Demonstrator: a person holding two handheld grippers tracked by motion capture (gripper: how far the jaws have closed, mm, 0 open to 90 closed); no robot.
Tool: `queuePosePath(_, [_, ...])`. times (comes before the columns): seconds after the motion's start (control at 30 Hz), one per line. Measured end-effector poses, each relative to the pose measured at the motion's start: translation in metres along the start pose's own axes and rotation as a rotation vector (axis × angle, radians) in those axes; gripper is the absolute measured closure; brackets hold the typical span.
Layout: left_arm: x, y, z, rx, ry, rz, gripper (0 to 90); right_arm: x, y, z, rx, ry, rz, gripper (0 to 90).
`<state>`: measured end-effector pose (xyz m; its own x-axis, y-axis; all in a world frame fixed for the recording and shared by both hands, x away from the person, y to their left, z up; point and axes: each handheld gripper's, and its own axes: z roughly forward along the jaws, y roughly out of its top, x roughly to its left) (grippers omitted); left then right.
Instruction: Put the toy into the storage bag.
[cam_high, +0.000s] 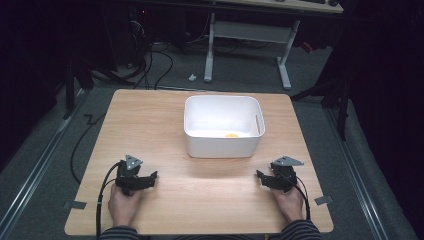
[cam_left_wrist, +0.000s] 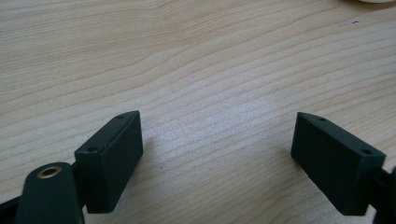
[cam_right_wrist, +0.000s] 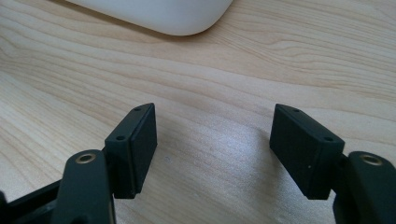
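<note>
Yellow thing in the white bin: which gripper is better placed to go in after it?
Probably the right gripper. The yellow object lies at the near wall of the white bin, slightly right of its middle. The left gripper is also open and empty, so the edge is small.

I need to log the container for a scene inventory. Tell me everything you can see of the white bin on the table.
The white bin is a rectangular tub with rounded corners and smooth walls, plastic by the look of it. It stands upright and open-topped on the wooden table, past the middle toward the far edge. A slot-like handle cutout shows in its right wall. Inside, a small yellow thing lies on the floor near the front wall; what it is cannot be told. Neither claw touches the bin.
</note>
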<state>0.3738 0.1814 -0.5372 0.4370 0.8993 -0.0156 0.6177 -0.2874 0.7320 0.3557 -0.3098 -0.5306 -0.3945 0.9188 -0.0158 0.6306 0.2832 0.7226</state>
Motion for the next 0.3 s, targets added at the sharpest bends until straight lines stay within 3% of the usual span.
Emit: queuePosePath(0.3, [0.0,0.0001,0.0001,0.0,0.002,-0.002,17.0,-0.0002,0.0002,0.0002,0.001,0.003,-0.003,31.8])
